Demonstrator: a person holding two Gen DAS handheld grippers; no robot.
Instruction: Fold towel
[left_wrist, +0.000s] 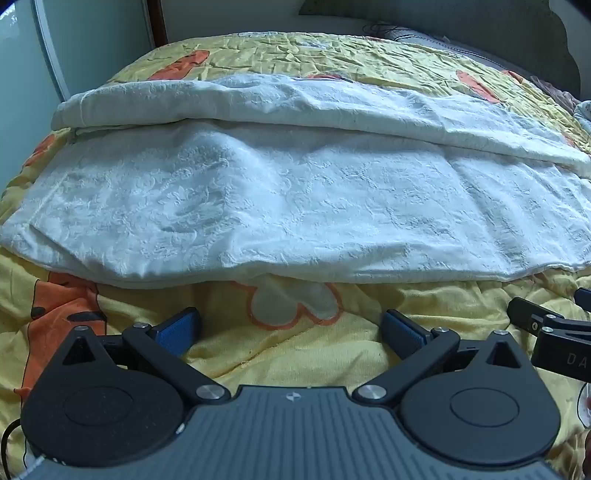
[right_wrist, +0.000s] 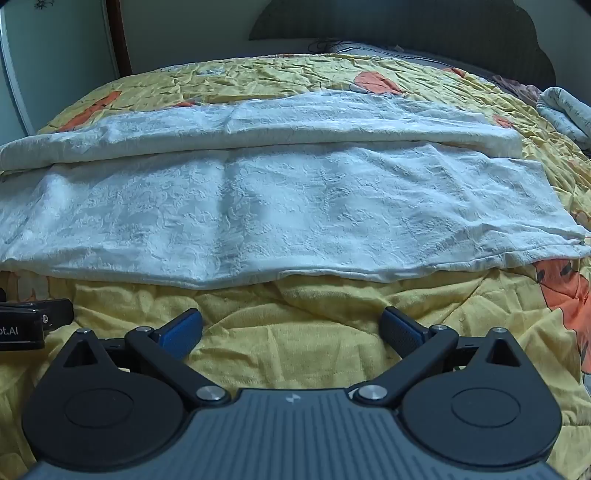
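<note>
A large white textured towel (left_wrist: 295, 199) lies spread across the bed, its far long edge folded back toward me into a thick band (left_wrist: 258, 99). The same towel (right_wrist: 280, 214) fills the middle of the right wrist view, the folded band (right_wrist: 258, 122) behind it. My left gripper (left_wrist: 291, 328) is open, its blue-padded fingers wide apart over the quilt just short of the towel's near hem. My right gripper (right_wrist: 293, 328) is open too, empty, equally short of the hem. Each gripper shows at the edge of the other's view: the right one (left_wrist: 554, 332), the left one (right_wrist: 29, 325).
The towel rests on a yellow quilt (left_wrist: 295, 354) with orange and white cartoon prints. A grey pillow (right_wrist: 369, 50) and headboard lie at the far end. A folded pale cloth (right_wrist: 565, 110) sits at the right edge. A wall and door frame stand on the left.
</note>
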